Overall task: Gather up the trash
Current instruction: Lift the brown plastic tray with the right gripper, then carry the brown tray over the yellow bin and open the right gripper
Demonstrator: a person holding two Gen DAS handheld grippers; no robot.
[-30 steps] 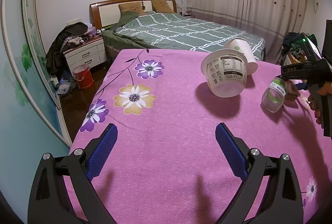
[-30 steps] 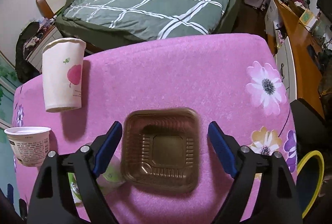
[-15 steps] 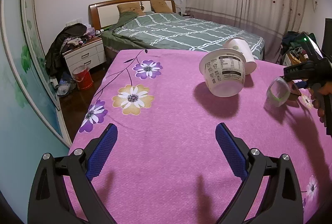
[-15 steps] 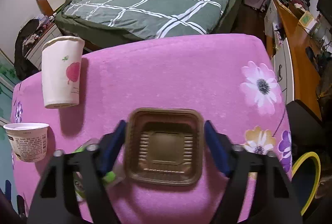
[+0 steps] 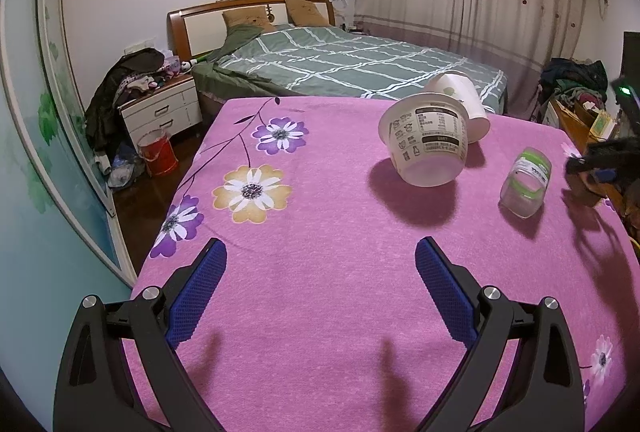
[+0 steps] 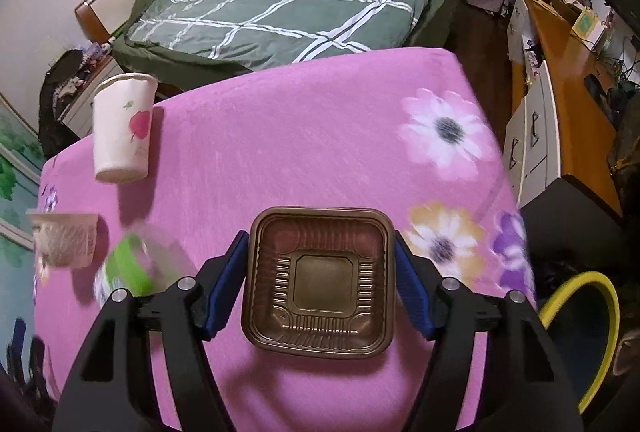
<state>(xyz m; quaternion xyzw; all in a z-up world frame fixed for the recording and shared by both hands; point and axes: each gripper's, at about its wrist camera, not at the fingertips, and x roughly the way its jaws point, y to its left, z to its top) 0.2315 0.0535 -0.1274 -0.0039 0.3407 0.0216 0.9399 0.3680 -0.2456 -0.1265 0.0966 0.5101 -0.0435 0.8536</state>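
Trash spread over pink flowered tablecloth (image 5: 320, 292); four pieces noted. Brown plastic tray (image 6: 320, 282) clamped by its two side walls in right gripper (image 6: 320, 286), both blue pads pressed against it, tray off the cloth and open side facing the camera. Left gripper (image 5: 320, 296) released, nothing between its fingers, poised over bare cloth at near edge of table.

Risks, as judged: thin tray walls likely to flex under side pressure and spring free; grip on walls only, so any tilt could drop it short of the yellow-rimmed bin (image 6: 580, 336) beside the table's right edge. Small green-labelled bottle (image 5: 526, 181) lying on its side, liable to roll if the cloth is jogged.

Containers: tray empty. White yogurt tub (image 5: 426, 139) tipped on its side, contents not visible. Paper cup (image 6: 122, 127) with pink print also on its side, just beyond the tub; interior hidden. Bottle appears empty. Bin interior dark, contents not determinable.
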